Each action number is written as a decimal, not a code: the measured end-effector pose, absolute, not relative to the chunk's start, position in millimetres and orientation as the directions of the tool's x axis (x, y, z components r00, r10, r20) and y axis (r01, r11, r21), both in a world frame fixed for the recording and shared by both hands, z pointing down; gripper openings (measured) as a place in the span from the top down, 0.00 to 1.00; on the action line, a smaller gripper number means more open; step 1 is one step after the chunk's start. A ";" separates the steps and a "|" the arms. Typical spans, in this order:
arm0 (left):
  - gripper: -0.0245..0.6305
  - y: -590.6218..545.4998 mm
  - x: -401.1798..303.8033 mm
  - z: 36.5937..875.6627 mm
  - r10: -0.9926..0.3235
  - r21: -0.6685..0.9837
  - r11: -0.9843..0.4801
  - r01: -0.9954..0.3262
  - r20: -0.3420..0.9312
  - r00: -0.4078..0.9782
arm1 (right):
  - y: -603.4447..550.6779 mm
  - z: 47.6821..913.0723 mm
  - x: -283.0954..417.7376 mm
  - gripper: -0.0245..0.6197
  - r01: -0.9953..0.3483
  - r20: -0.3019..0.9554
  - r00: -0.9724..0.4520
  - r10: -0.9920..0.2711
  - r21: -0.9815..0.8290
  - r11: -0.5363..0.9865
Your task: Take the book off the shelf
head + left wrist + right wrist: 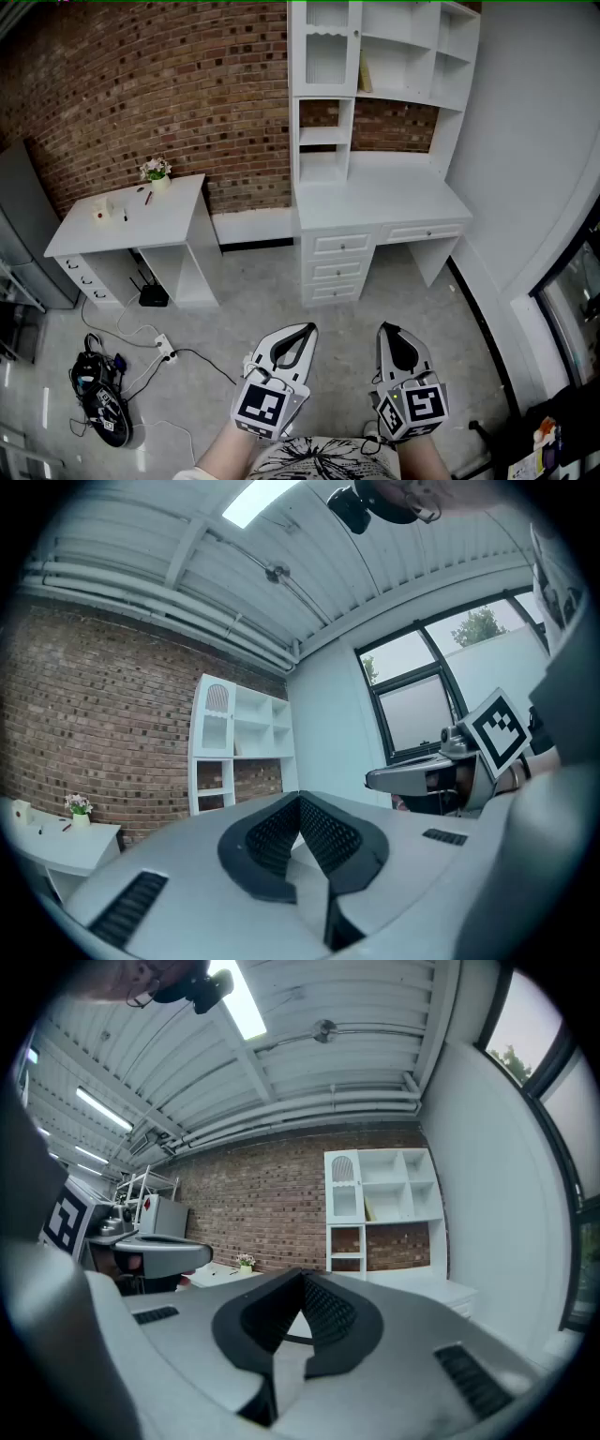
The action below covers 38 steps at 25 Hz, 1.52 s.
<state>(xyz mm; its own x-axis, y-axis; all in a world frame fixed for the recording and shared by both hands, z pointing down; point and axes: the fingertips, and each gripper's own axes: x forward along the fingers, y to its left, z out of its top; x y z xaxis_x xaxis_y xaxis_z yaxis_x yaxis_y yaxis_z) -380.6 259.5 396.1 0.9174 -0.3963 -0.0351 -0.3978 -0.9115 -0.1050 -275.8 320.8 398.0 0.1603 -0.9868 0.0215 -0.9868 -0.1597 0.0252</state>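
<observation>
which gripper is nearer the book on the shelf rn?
Right, narrowly. The book stands in the upper shelf unit. Both are far short of it, over the floor: right gripper just right of its line, left gripper further left.

- Two grippers: the left gripper and the right gripper.
- One book, in the one shelf unit.
- Two white desks: a small desk and a large desk.
- One flower pot.
- Three stacked drawers in the large desk.
- One white power strip.
</observation>
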 end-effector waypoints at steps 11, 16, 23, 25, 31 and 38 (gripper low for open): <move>0.94 249.2 -386.2 399.8 -0.403 -0.096 -0.910 -0.402 -0.016 0.915 | 310.5 408.7 -277.1 0.96 -0.983 0.074 0.182 -0.981 0.014 -0.181; 0.94 234.5 -393.5 410.0 -0.430 -0.062 -0.901 -0.430 -0.006 0.903 | 302.5 410.4 -278.5 0.96 -0.981 0.071 0.194 -0.978 0.028 -0.193; 0.94 199.4 -374.7 422.4 -0.491 0.006 -0.871 -0.491 0.015 0.871 | 276.3 420.9 -240.8 0.96 -0.978 0.096 0.205 -0.974 0.070 -0.199; 0.94 188.5 -362.2 424.6 -0.503 0.000 -0.864 -0.503 0.019 0.864 | 265.2 423.7 -225.8 0.96 -0.979 0.096 0.198 -0.976 0.070 -0.191; 0.94 138.9 -303.6 432.2 -0.567 0.019 -0.822 -0.569 0.068 0.821 | 208.2 433.5 -158.6 0.96 -0.989 0.109 0.139 -0.984 0.069 -0.132; 0.94 80.1 -194.2 420.6 -0.631 -0.031 -0.776 -0.630 0.054 0.774 | 144.3 423.8 -38.5 0.96 -0.997 0.101 0.072 -0.992 0.028 -0.070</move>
<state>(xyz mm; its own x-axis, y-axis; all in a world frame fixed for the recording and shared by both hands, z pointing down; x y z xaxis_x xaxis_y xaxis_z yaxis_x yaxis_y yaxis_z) -194.2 80.1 420.6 0.7740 -0.6308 0.0541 -0.6301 -0.7759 -0.0315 -38.5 144.3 423.8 0.0721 -0.9923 0.1007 -0.9972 -0.0697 0.0276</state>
